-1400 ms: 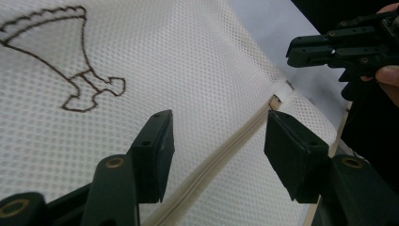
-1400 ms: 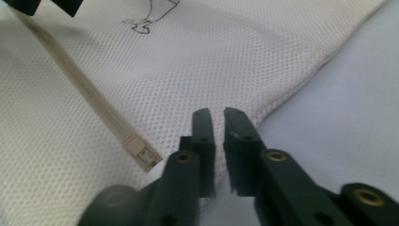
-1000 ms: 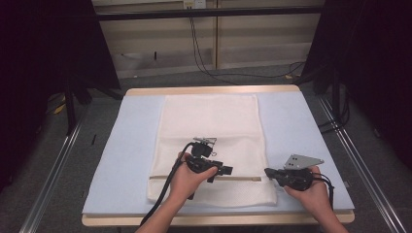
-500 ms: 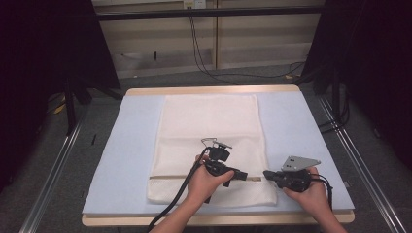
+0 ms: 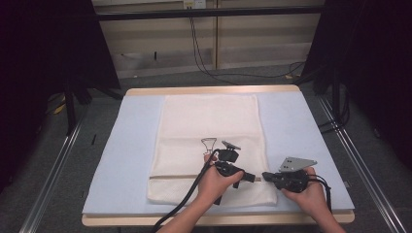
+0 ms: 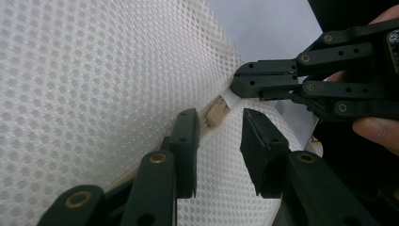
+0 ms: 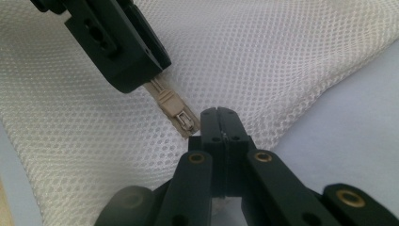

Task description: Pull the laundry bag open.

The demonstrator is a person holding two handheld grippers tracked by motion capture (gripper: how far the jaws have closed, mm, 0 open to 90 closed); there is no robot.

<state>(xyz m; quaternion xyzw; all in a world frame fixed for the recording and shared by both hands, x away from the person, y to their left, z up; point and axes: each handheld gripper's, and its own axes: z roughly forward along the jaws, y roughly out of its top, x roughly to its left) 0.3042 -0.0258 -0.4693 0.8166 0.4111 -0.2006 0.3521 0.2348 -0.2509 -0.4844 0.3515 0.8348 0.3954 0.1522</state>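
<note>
A white mesh bag [image 5: 209, 126] lies flat on the blue mat [image 5: 131, 145], its zipper running along the near end. My right gripper [image 5: 265, 175] is shut on the small white tab [image 6: 230, 97] at the zipper's right end. My left gripper [image 5: 255, 179] comes in from the left, tip to tip with it. In the left gripper view its jaws have just been closing and still stand apart, with the beige zipper slider [image 6: 216, 114] ahead between the fingertips [image 6: 188, 122] and untouched. In the right gripper view the slider [image 7: 176, 113] sticks out from under a left finger [image 7: 117, 47].
The mat covers a wooden table whose front edge [image 5: 145, 221] runs just below both hands. A black cable [image 5: 184, 204] trails from the left gripper off the front. Metal rails flank the table; cables lie on the floor behind it.
My left hand has slid to the right along the zipper until its jaws meet the right gripper, and its jaws have narrowed. The right hand has stayed put.
</note>
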